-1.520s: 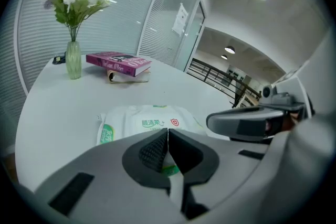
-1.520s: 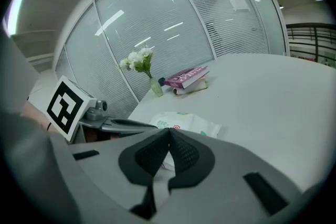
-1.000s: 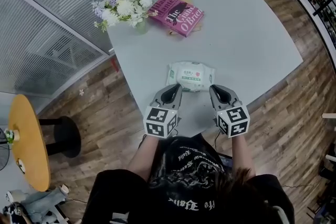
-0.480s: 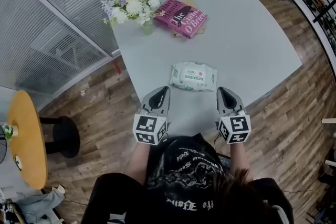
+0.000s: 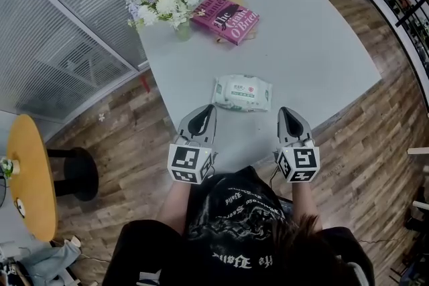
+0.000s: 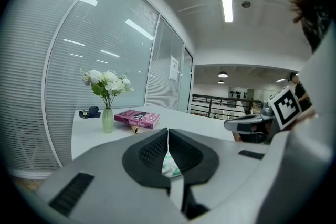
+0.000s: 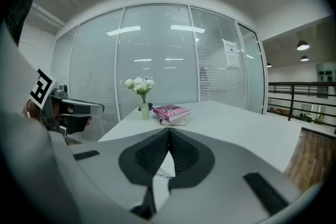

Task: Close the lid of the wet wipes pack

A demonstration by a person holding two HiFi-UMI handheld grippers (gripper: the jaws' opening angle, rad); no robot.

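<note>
The white wet wipes pack (image 5: 242,92) lies flat near the front of the grey table (image 5: 315,43); its lid looks flush with the top. Both grippers hover apart from it, on the side nearer the person. My left gripper (image 5: 205,110) is shut with nothing in it, short of the pack's left end. My right gripper (image 5: 286,113) is shut and empty, off the pack's right end. In the left gripper view a sliver of the pack (image 6: 171,166) shows below the closed jaws (image 6: 168,131). The right gripper view shows its jaws (image 7: 169,131) pressed together.
A vase of white and purple flowers (image 5: 164,5) and a pink book (image 5: 226,18) stand at the table's far left. A round wooden side table (image 5: 30,177) is on the floor at the left. The table's front edge runs just under the grippers.
Both grippers have drawn back from the ends of the pack toward the person and risen a little. The pack stays where it was.
</note>
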